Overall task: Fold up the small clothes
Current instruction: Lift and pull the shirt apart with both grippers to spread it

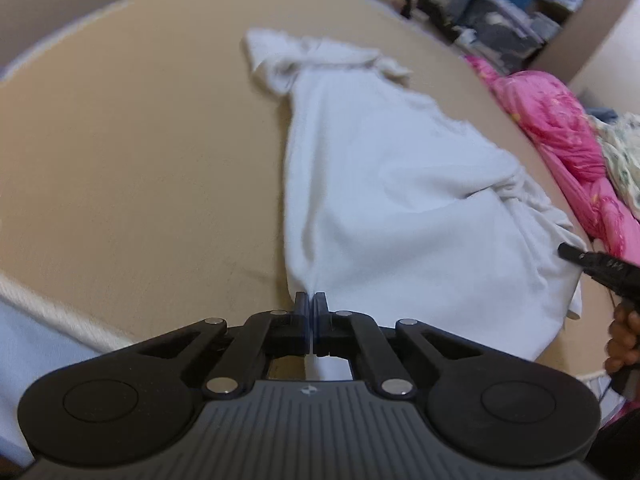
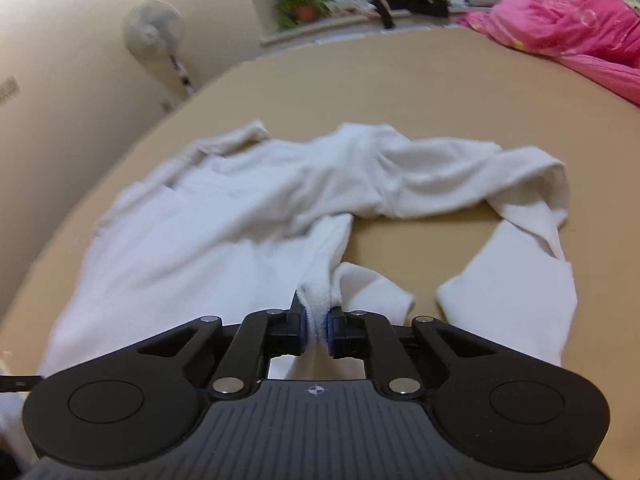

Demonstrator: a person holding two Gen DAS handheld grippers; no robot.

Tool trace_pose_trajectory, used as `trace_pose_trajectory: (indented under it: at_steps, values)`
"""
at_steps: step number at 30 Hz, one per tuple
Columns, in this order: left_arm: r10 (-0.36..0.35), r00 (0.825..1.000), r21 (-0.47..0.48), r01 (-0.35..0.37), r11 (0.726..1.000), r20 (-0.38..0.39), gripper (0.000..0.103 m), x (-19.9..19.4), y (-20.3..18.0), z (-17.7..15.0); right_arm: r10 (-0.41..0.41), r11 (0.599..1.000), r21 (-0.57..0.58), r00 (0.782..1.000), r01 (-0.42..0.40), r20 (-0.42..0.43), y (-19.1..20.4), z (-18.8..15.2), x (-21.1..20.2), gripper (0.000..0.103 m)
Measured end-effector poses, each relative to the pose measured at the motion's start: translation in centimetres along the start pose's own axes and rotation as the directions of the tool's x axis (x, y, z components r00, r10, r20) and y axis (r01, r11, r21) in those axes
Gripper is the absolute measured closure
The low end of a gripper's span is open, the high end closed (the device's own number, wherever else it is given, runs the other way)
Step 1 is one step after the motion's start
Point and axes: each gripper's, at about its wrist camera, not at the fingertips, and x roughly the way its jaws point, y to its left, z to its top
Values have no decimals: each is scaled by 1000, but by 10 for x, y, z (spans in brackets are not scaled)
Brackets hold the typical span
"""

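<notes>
The white garment [image 1: 384,184] lies spread but rumpled on the tan table [image 1: 132,160], and everything here is placed from it. At its near left edge the left claw [image 1: 311,300] is pinched fully together on a thin corner of the cloth, which runs away from it in a long taut ridge towards the bunched far end. At the garment's near right edge the right claw [image 2: 318,314] is closed on a thicker wad of fabric, its blue pads kept a little apart by the bulk; a loose sleeve [image 2: 520,184] loops off to the right of that grip. Beyond the garment, to its right, lies a pink quilt [image 2: 568,20].

This looks like the start of a fold: both near corners are gripped and the cloth is not yet flat. The next move probably calls for drawing the two grips apart to tension the hem, then carrying it evenly over towards the far end.
</notes>
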Motion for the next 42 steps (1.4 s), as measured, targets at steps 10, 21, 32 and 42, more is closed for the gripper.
trace_pose_trajectory:
  at_steps: [10,21,32,42]
  values:
    - [-151,985,13,150,989,88,103,-89,50,6,162,941,316,982,-123,-102,-54,-40,-104,93]
    - [-29,996,-61,24,998,-85,78,1,31,22,-11,953,294,979,72,-203,-62,-62,-53,66]
    - [41,991,39,-36,999,-129,97,33,13,5,-86,995,29,958,97,-274,-25,-77,-36,95]
    - [-109,993,41,111,993,-51,99,-70,44,-14,311,867,438,945,-239,-99,-79,-72,-127,100]
